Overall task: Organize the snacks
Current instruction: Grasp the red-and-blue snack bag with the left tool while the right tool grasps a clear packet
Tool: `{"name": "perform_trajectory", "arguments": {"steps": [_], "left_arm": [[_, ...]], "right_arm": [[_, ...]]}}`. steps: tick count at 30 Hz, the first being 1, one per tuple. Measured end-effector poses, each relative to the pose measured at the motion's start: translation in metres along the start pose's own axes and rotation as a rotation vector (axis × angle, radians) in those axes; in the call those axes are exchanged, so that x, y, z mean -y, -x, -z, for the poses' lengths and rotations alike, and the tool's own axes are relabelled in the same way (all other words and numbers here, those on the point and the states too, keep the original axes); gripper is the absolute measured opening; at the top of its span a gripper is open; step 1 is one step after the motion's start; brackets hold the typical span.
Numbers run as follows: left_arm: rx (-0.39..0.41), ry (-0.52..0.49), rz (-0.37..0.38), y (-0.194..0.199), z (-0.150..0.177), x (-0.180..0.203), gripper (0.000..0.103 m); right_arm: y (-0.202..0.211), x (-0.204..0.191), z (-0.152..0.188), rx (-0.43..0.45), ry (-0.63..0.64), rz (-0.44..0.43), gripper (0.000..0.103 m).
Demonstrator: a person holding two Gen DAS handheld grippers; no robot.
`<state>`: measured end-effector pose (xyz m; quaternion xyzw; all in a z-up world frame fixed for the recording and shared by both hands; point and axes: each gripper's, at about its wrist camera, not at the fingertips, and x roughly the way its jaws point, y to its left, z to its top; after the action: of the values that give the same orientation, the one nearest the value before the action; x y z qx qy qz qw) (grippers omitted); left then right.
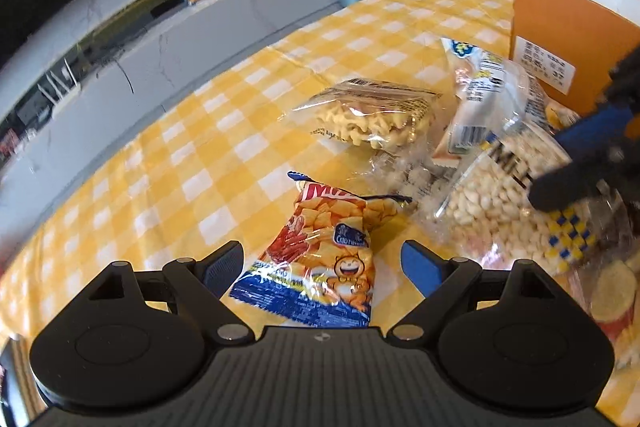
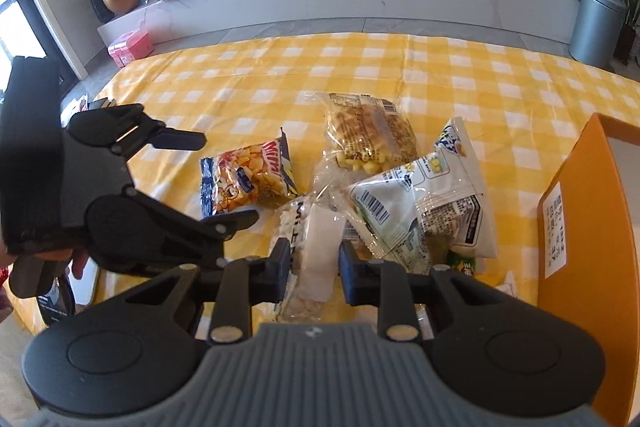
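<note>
An orange puffed-snack bag [image 1: 316, 227] lies flat on the yellow checked tablecloth [image 1: 200, 147], between the fingers of my left gripper [image 1: 322, 261]. That gripper is open and does not touch the bag. The right wrist view shows the same: left gripper [image 2: 228, 177] spread around the orange bag [image 2: 248, 183]. My right gripper [image 2: 314, 261] is shut on a clear bag of white puffs [image 2: 320, 239]. In the left wrist view that clear bag [image 1: 500, 203] hangs blurred from the right gripper [image 1: 548, 167].
A clear pack of waffle biscuits [image 1: 368, 115] and a white barcoded bag [image 1: 476, 95] lie mid-table. An open orange box [image 1: 572, 27] stands at the right, also the orange box [image 2: 592, 227]. A red-and-yellow chip bag [image 1: 612, 291] lies near the right edge.
</note>
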<state>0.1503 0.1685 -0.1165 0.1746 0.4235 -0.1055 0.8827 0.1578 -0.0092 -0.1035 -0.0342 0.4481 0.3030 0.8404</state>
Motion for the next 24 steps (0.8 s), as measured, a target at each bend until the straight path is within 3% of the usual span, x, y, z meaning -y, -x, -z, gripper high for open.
{"name": "perform_trajectory", "arguments": {"steps": [2, 7, 11, 14, 24], "left_arm": [[-0.011, 0.022, 0.013, -0.005, -0.001, -0.003, 0.099], [-0.042, 0.041, 0.006, -0.013, 0.0, -0.004, 0.07], [-0.036, 0.059, -0.017, -0.011, 0.003, 0.0, 0.066], [-0.032, 0.094, -0.044, -0.003, 0.004, 0.003, 0.057], [0.07, 0.374, -0.085, 0.074, 0.003, -0.002, 0.054]], "right_arm": [[-0.001, 0.001, -0.001, -0.001, -0.001, -0.001, 0.024], [-0.003, 0.003, -0.002, -0.003, -0.021, -0.013, 0.024], [-0.003, 0.004, -0.001, 0.006, -0.025, -0.025, 0.024], [0.001, 0.004, 0.0, 0.017, -0.028, -0.039, 0.023], [0.042, 0.006, -0.006, 0.124, -0.037, -0.09, 0.019]]}}
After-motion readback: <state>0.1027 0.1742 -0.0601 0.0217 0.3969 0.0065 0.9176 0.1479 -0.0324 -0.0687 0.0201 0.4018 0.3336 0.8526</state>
